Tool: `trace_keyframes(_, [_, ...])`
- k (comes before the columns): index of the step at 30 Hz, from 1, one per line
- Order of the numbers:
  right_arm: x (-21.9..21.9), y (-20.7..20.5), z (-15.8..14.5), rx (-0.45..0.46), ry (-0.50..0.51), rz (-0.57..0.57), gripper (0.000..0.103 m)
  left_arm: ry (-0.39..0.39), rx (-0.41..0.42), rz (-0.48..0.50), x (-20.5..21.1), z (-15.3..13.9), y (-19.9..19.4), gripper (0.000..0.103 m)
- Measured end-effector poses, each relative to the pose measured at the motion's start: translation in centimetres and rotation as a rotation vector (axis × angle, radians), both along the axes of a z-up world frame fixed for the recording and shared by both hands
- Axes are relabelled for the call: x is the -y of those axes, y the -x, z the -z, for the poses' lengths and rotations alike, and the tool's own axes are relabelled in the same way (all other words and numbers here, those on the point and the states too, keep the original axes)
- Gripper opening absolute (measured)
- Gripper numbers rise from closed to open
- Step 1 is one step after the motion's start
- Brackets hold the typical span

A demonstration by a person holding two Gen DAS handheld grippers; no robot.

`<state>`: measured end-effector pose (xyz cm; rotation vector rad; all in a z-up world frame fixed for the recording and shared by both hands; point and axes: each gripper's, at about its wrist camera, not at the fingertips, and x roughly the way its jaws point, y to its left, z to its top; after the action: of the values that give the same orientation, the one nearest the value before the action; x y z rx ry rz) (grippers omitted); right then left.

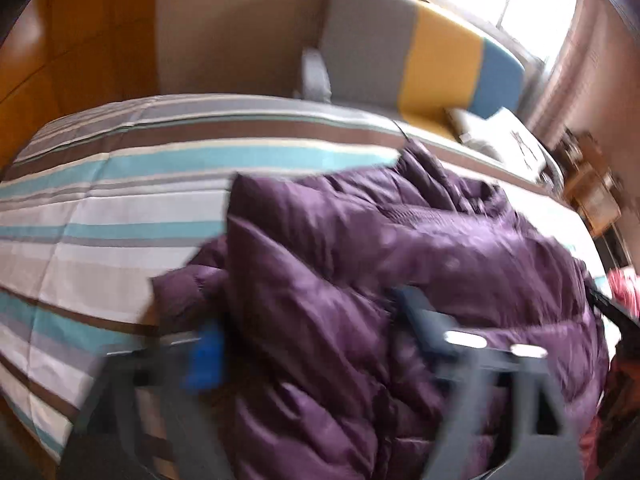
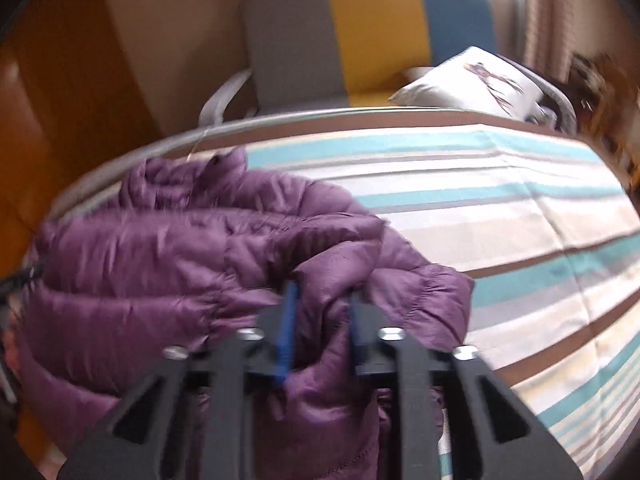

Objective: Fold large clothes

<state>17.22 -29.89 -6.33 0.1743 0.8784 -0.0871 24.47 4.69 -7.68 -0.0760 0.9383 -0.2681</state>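
A purple puffer jacket (image 1: 360, 240) lies bunched on a bed with a striped cover (image 1: 120, 200). In the blurred left wrist view my left gripper (image 1: 310, 336) straddles a thick fold of the jacket's near edge, with a blue pad on either side pressing into it. In the right wrist view the same jacket (image 2: 180, 248) fills the left half of the bed (image 2: 500, 220). My right gripper (image 2: 320, 328) is nearly closed, and a bunch of the purple fabric is pinched between its blue pads (image 2: 286, 332) and lifted a little.
Beyond the bed's far edge stands a grey, yellow and blue chair (image 2: 360, 32) with a white cushion (image 2: 472, 80) on it. Wooden panelling (image 1: 80, 40) lies to the left, a bright window to the right. Something red (image 1: 624, 288) shows at the right edge.
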Motion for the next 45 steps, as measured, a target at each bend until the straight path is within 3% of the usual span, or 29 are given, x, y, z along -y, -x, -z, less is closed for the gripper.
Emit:
trace_keyframes(1, [-0.2,0.4,-0.3,0.006,0.017,-0.008,0.010,0.001,0.002,0.014,0.2,-0.1,0.3,0.031])
trace_keyframes(3, [-0.2,1.4,-2.0,0.048,0.034,-0.010,0.010,0.005,0.037,0.022,0.2,-1.3,1.3,0.018])
trace_keyframes(7, [1.0,2.0,-5.9,0.122,0.015,0.004,0.010,0.059,0.113,-0.002,-0.7,-4.8,1.7,0.016])
trace_keyframes(11, [1.7,0.2,-7.0,0.129,0.007,0.019,0.010,0.053,0.136,-0.019,-0.4,-6.4,0.2,0.015])
trace_keyframes(16, [2.6,-2.4,-4.9,0.091,-0.057,0.081,0.010,0.040,0.088,-0.076,0.7,-5.4,-2.9,0.015])
trace_keyframes(23, [2.3,-4.8,-0.3,0.040,-0.028,0.161,0.010,-0.057,0.066,-0.124,2.1,-1.3,-5.2,0.017])
trace_keyframes(26, [2.0,-5.3,1.5,0.026,0.002,0.177,0.010,-0.085,0.074,-0.138,2.6,0.5,-5.6,0.024])
trace_keyframes(30, [1.6,-5.9,3.3,0.015,0.036,0.200,0.010,-0.055,0.072,-0.149,2.3,2.4,-6.1,0.037])
trace_keyframes(45, [1.1,-6.0,4.4,0.008,0.084,0.212,0.010,-0.020,0.094,-0.166,2.1,4.0,-6.0,0.043])
